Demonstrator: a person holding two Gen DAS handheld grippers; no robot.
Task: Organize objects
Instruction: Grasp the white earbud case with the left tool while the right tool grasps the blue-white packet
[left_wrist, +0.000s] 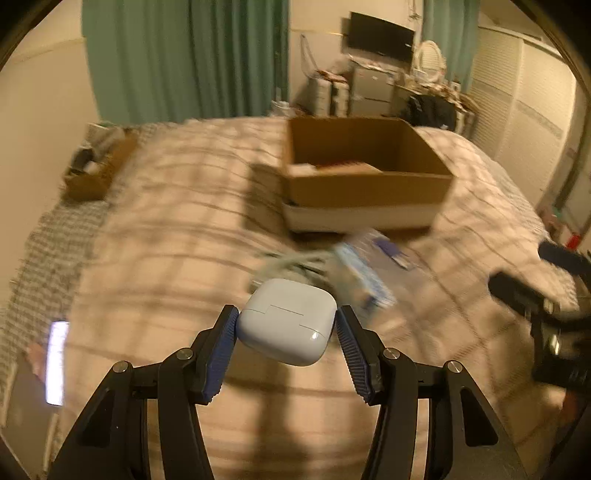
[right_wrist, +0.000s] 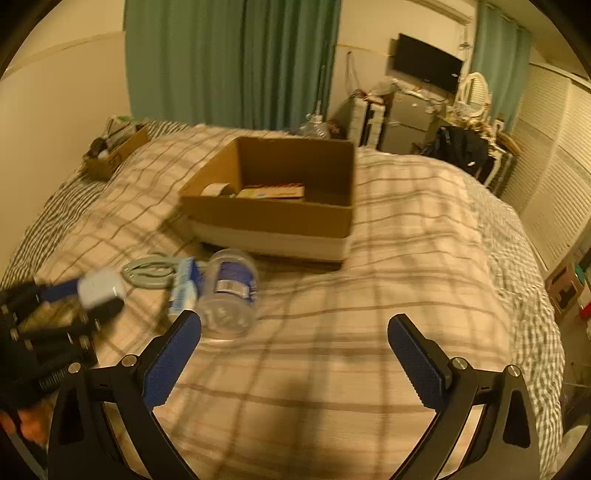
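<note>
My left gripper is shut on a white earbud case and holds it above the plaid bed; it also shows in the right wrist view. An open cardboard box with a few items inside sits further back on the bed. A coiled grey cable, a small blue-and-white carton and a clear plastic jar with a blue label lie in front of the box. My right gripper is open and empty above the bed, to the right of the jar.
A smaller cardboard box with clutter sits at the bed's far left corner. A lit phone lies at the left edge of the bed. Green curtains, a TV and cluttered drawers stand beyond the bed.
</note>
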